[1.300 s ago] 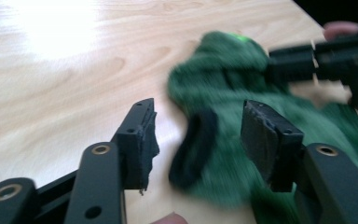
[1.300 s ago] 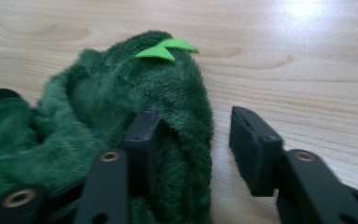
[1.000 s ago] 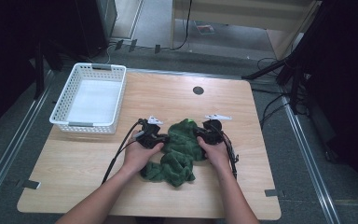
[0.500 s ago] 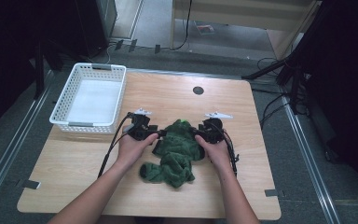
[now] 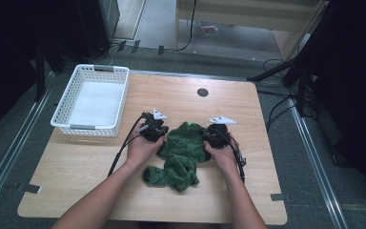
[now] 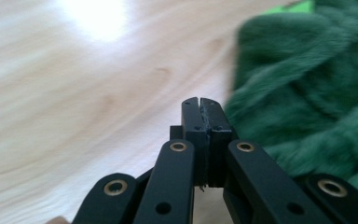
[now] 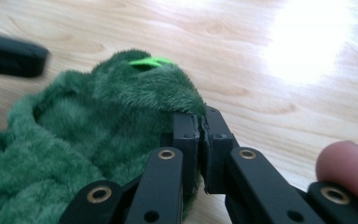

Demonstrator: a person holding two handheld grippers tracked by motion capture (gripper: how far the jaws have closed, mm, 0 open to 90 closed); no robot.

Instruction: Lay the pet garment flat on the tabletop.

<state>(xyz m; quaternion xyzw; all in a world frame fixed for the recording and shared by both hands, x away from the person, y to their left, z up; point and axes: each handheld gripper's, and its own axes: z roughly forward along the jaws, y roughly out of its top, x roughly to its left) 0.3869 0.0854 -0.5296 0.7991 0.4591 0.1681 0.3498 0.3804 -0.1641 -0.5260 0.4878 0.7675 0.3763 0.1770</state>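
both grippers at the green towel, the left one has just come off it

my left gripper (image 6: 199, 103) sits with its jaws pressed together on nothing, bare wood ahead of the tips and the green towel (image 5: 183, 152) just beside them on one side; a second ago it was lower and tucked into the cloth, and now it has shifted up and outward to the towel's upper left edge. my right gripper (image 7: 200, 119) is pinched on a fold of the plush edge and has barely moved. the towel lies crumpled at the middle of the table (image 5: 267, 157), well apart from the white basket (image 5: 91, 102) at the far left. i judge the left side needs a fresh grip before any spreading or folding can go on.
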